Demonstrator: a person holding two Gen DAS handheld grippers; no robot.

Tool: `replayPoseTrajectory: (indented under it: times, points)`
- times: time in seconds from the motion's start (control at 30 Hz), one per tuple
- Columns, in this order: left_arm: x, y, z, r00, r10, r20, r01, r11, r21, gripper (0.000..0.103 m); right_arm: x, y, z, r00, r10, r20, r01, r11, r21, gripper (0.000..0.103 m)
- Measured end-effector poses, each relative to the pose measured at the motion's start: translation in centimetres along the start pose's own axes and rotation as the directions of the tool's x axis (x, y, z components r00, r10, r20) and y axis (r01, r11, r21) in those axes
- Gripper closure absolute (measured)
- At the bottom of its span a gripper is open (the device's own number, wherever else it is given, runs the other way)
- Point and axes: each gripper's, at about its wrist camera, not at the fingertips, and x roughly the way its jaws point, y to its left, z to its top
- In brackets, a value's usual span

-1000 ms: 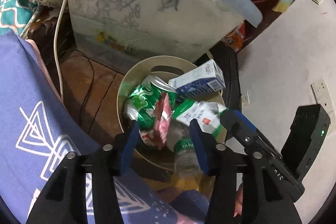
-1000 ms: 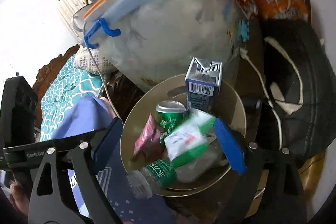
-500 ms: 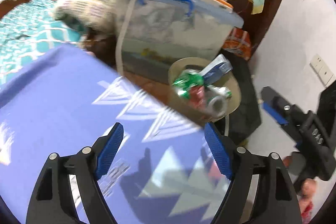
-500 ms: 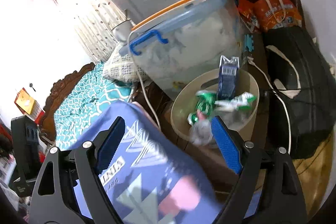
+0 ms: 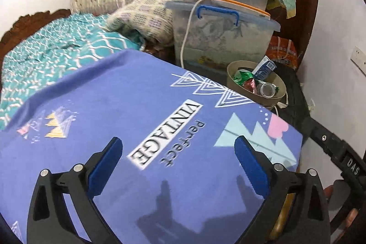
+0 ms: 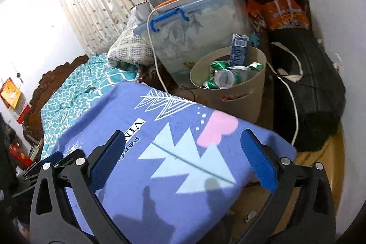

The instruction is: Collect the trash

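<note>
A beige trash bin (image 5: 278, 98) (image 6: 233, 104) stands on the floor beyond a purple printed cloth surface (image 5: 148, 129) (image 6: 173, 152). It holds a blue milk carton (image 5: 265, 67) (image 6: 239, 49), green cans (image 5: 242, 77) (image 6: 217, 65), a clear plastic bottle (image 5: 266, 89) (image 6: 225, 77) and a red wrapper (image 5: 251, 85). My left gripper (image 5: 178, 166) is open and empty above the purple surface. My right gripper (image 6: 181, 161) is open and empty above the same surface. Part of the right gripper's black body (image 5: 343, 159) shows in the left wrist view.
Clear storage boxes (image 5: 224, 38) (image 6: 196, 26) with a blue handle are stacked behind the bin. A white cable (image 5: 185, 38) (image 6: 292, 97) runs past it. A black bag (image 6: 308, 93) and orange packets (image 6: 283, 13) lie at the right. A teal bedspread (image 5: 52, 54) and pillow (image 5: 146, 17) are at the left.
Both grippers have pulled back and up from the bin, which now looks small and far. The left gripper's jaws opened wider. The bottle and carton now lie in the bin.
</note>
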Motion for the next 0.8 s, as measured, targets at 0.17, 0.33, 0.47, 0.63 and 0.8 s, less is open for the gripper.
replayPoseTrajectory:
  times: [0.17, 0.33, 0.47, 0.63, 0.8]
  points:
    - [-1.9, 0.1, -0.9, 0.997, 0.066, 0.026, -0.067, 0.997, 0.033, 0.008, -1.3, 0.8, -0.4, 0.999, -0.027, 0.029, 0.026, 0.999, 0.027, 0.004]
    - [-3.6, 0.1, -1.3, 0.992, 0.102, 0.068, -0.105, 0.993, 0.044, 0.008, -2.3, 2.1, -0.4, 0.999, -0.016, 0.045, 0.016, 1.0, 0.012, 0.004]
    - [-4.6, 0.5, -1.4, 0.989, 0.122, 0.085, -0.125, 0.992, 0.026, 0.008, -2.7, 2.9, -0.4, 0.999, -0.006, 0.051, 0.005, 1.0, 0.006, 0.004]
    - [-5.4, 1.0, -1.4, 0.985, 0.143, 0.095, -0.144, 0.99, 0.006, 0.008, -3.0, 3.6, -0.3, 0.998, 0.012, 0.054, -0.012, 1.0, 0.003, 0.003]
    - [-6.0, 1.2, -1.3, 0.981, 0.163, 0.102, -0.164, 0.986, -0.003, 0.008, -3.4, 4.1, -0.3, 0.998, 0.021, 0.06, -0.02, 1.0, -0.002, 0.003]
